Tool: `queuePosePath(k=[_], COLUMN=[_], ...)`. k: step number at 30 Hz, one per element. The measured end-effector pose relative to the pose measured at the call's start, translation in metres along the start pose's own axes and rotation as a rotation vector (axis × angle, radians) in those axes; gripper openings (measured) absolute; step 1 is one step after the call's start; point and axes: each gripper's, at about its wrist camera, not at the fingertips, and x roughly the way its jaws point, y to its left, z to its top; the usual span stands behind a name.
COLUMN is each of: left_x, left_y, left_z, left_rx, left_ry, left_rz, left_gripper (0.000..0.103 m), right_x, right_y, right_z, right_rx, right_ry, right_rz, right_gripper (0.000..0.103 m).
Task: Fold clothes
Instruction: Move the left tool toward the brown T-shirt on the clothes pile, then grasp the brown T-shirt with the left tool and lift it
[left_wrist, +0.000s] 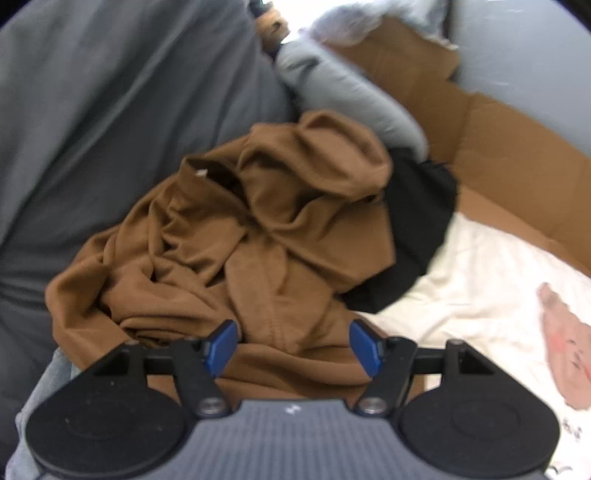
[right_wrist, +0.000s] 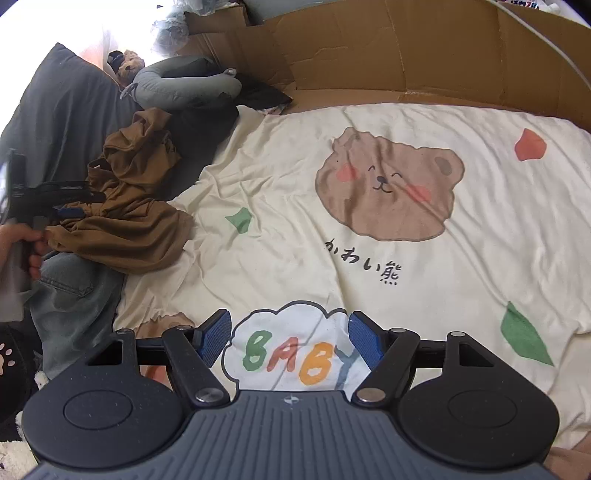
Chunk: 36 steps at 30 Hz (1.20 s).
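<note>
Brown garment (left_wrist: 236, 236) lies crumpled at frame centre in the left wrist view, on the bed's (right_wrist: 406, 266) left edge; left tongs (left_wrist: 293, 347) spread wide over its near hem; right tongs (right_wrist: 290, 339) wide, empty; grip one layer only.

Cream bedsheet (right_wrist: 424, 280): "BABY" in cloud print; "かわい熊" below bear face.

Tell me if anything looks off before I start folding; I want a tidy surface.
The brown garment lies crumpled at the blanket's left edge, partly over jeans and dark clothing, not spread flat. The blanket itself is wrinkled. Both tongs, left and right, are open and hold nothing.
</note>
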Motion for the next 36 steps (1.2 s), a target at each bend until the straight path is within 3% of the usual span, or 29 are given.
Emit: queuePosePath(k=[4,6,8,15,21,36], left_x=[0.023,0.027,0.023,-0.015,-0.06,-0.151], left_y=[0.003,0.006,0.012,0.036,0.049,0.099], left_z=[-0.001,-0.004,-0.007,-0.02,-0.036,-0.095], left_rx=[-0.032,-0.031,-0.034,-0.077,-0.059,-0.127], left_ry=[0.026,0.019,0.012,-0.045,-0.065,-0.051], left_rz=[0.008,0.017,0.012,-0.108,-0.166,-0.204], left_gripper=[0.066,0.051,0.012,0.007,0.007,0.006], right_x=[0.005,0.006,0.008,0.015,0.013,-0.016], right_y=[0.001,0.001,0.002,0.004,0.012,0.039], right_z=[-0.001,-0.002,-0.003,-0.005,-0.003,0.01], right_rx=[0.003,0.005,0.006,0.012,-0.007,-0.095], right_ry=[0.006,0.01,0.014,0.027,0.045,-0.003], right_rz=[0.007,0.01,0.014,0.025,0.041,0.082], right_gripper=[0.078,0.081,0.081,0.081,0.081,0.081])
